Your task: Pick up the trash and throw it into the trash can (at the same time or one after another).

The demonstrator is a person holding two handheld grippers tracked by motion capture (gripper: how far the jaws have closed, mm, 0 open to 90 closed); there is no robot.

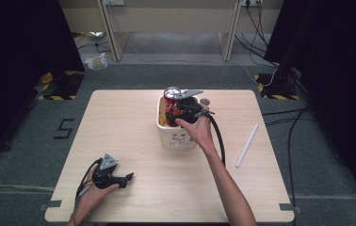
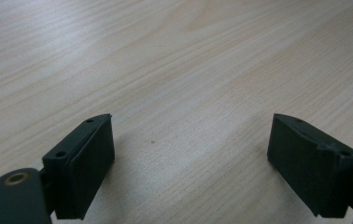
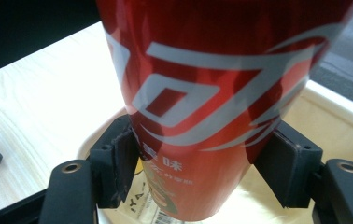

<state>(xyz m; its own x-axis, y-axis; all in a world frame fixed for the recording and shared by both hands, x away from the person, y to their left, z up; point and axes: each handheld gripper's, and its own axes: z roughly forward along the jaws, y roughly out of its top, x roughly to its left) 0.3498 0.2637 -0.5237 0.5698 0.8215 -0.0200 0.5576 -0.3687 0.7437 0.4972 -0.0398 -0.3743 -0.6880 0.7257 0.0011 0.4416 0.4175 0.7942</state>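
Gripping a red soda can (image 3: 212,107) at its lower body, the right claw (image 1: 182,109) has both jaws pressed against the can's sides, and the can stands upright over the cream-white tub (image 1: 176,136), its base at or just inside the tub's rim. I judge the step in hand to be moving the can at the tub, whether lifting it out or setting it in I cannot tell. The next move calls for a steady vertical path, keeping the can clear of the tub's wall and of the yellow packet lying inside.

The left claw (image 1: 119,180) rests low on the bench (image 1: 119,122) well to the near left of the tub, jaws spread wide, holding nothing. A white stick (image 1: 246,146) lies to the tub's right. The bench is pale wood grain; grey carpet, cables and dark curtains surround it.
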